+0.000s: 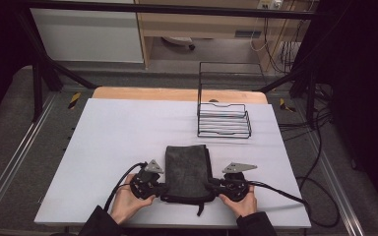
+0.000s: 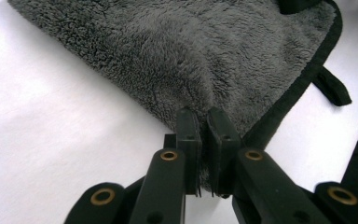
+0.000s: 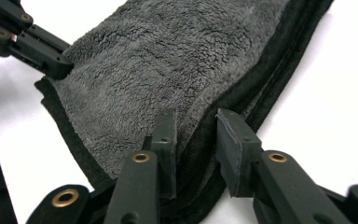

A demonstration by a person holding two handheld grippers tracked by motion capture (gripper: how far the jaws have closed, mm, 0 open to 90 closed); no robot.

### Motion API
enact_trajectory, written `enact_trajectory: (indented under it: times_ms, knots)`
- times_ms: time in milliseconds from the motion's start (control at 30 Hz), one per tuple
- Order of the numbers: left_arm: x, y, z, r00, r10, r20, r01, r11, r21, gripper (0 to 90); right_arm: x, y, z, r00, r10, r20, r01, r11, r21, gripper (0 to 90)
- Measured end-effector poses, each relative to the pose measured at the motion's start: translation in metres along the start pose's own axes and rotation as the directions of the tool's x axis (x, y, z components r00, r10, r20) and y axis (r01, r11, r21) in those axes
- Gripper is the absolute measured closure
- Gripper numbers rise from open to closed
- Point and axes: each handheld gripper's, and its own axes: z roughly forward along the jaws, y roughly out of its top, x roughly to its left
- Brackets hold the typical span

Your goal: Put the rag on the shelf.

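Lying near the front edge of the desk, about midway along it, is a folded dark grey microfibre towel with black stitched edging and a small black hanging loop poking out toward the person.

Handling, judged from the pile and the way it puckers at the grip: soft, light, limp. It will sag and unfold if lifted by one point, so two holds on opposite edges suit it. Not fragile. The fleece gives good friction against rubber pads, so slip looks unlikely. The bound edge is the firmest part to pinch; several layers are stacked there, visible in the right gripper view.

Left gripper: fingers clenched on the towel's left edge near the front corner, cloth bunched up between them.

Right gripper: fingers straddle the black-bound right edge with a gap showing on both sides; not yet clamped. Cloth sits between them but is not being squeezed.

Surface: pale, smooth sheet over a wooden top, a strip of wood showing at the far edge. Little drag expected if the towel is slid.

Toward the far right corner stands a black wire rack with a tall back frame, well apart from the towel.

Room: dark metal framing around the desk, grey floor, cables trailing on the right, pale cabinets beyond.
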Motion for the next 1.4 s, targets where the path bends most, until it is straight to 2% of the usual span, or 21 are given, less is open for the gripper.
enact_trajectory:
  times_ms: [67, 133, 167, 267, 300, 333, 367, 433, 467, 600, 633, 700, 733, 767, 867, 1000, 1067, 1167, 1400]
  knots:
    - [0.001, -0.002, 0.001, 1.0, 0.003, -0.001, -0.003, 0.9999, -0.01, 84.2, 0.0, 0.0, 0.001, 1.0, 0.0, -0.001, 0.0, 1.0, -0.004, 66.8]
    - [0.001, -0.003, 0.003, 0.9999, 0.013, -0.008, -0.013, 0.9998, -0.014, 82.4, -0.001, 0.0, 0.0, 0.9998, -0.019, 0.009, 0.019, 1.0, -0.016, 60.1]
    - [0.0, -0.004, 0.004, 0.9997, 0.02, -0.015, -0.02, 0.9996, -0.018, 82.4, -0.001, 0.0, 0.0, 0.9998, -0.019, 0.009, 0.019, 1.0, -0.016, 60.1]
    - [0.0, -0.005, 0.001, 0.9986, 0.046, -0.026, -0.046, 0.9986, -0.024, 76.2, -0.002, 0.006, -0.007, 0.9994, -0.034, 0.01, 0.035, 0.996, -0.083, 46.8]
    - [-0.001, -0.005, -0.001, 0.9981, 0.051, -0.035, -0.052, 0.9982, -0.03, 73.4, -0.003, 0.007, -0.009, 0.9992, -0.036, 0.014, 0.037, 0.995, -0.095, 41.9]
    - [-0.001, -0.005, -0.003, 0.9974, 0.057, -0.044, -0.058, 0.9977, -0.035, 73.4, -0.003, 0.007, -0.009, 0.9992, -0.036, 0.014, 0.037, 0.995, -0.095, 41.9]
    - [0.0, -0.005, -0.005, 0.9962, 0.061, -0.062, -0.064, 0.9972, -0.039, 65.2, -0.005, 0.009, -0.011, 0.9989, -0.042, 0.02, 0.044, 0.993, -0.105, 36.2]
    - [0.002, -0.003, -0.011, 0.9945, 0.064, -0.083, -0.068, 0.9963, -0.051, 61.9, -0.006, 0.009, -0.011, 0.9988, -0.044, 0.02, 0.046, 0.993, -0.108, 33.1]
    - [0.004, -0.002, -0.013, 0.9949, 0.055, -0.084, -0.061, 0.9958, -0.068, 53.8, -0.008, 0.011, -0.01, 0.9982, -0.054, 0.025, 0.056, 0.994, -0.097, 26.6]
    - [0.014, 0.004, -0.021, 0.9957, 0.03, -0.088, -0.04, 0.9933, -0.109, 41.5, -0.012, 0.014, -0.011, 0.998, -0.058, 0.025, 0.059, 0.995, -0.081, 16.6]
    - [0.017, 0.005, -0.023, 0.9959, 0.023, -0.088, -0.034, 0.9925, -0.118, 41.5, -0.012, 0.014, -0.011, 0.998, -0.058, 0.025, 0.059, 0.995, -0.081, 16.6]
    - [0.024, 0.009, -0.025, 0.9949, 0.01, -0.1, -0.024, 0.9901, -0.138, 29.4, -0.015, 0.014, -0.012, 0.9966, -0.074, 0.035, 0.077, 0.994, -0.074, 11.0]
    - [0.027, 0.011, -0.025, 0.994, 0.003, -0.11, -0.019, 0.99, -0.14, 29.4, -0.015, 0.014, -0.012, 0.9966, -0.074, 0.035, 0.077, 0.994, -0.074, 11.0]
    - [0.03, 0.013, -0.025, 0.9931, -0.004, -0.117, -0.012, 0.9899, -0.141, 25.2, -0.016, 0.013, -0.013, 0.9964, -0.076, 0.038, 0.079, 0.994, -0.076, 9.7]
    - [0.038, 0.018, -0.024, 0.9896, -0.031, -0.141, 0.009, 0.9881, -0.153, 17.4, -0.019, 0.011, -0.015, 0.9976, -0.06, 0.034, 0.063, 0.995, -0.074, 6.8]
    - [0.046, 0.024, -0.02, 0.9845, -0.042, -0.17, 0.014, 0.987, -0.16, 14.9, -0.024, 0.01, -0.016, 0.9975, -0.054, 0.045, 0.057, 0.996, -0.068, 3.5]
    - [0.05, 0.027, -0.019, 0.9843, -0.057, -0.167, 0.03, 0.9862, -0.163, 14.9, -0.025, 0.01, -0.017, 0.9966, -0.063, 0.053, 0.067, 0.995, -0.07, 2.9]
    - [0.055, 0.033, -0.016, 0.9803, -0.07, -0.185, 0.038, 0.9842, -0.173, 14.9, -0.024, 0.01, -0.019, 0.9961, -0.069, 0.055, 0.073, 0.995, -0.074, 2.6]
    - [0.069, 0.051, -0.007, 0.9745, -0.113, -0.194, 0.073, 0.9771, -0.2, 15.5, -0.024, 0.009, -0.019, 0.9949, -0.079, 0.063, 0.082, 0.995, -0.063, 2.3]
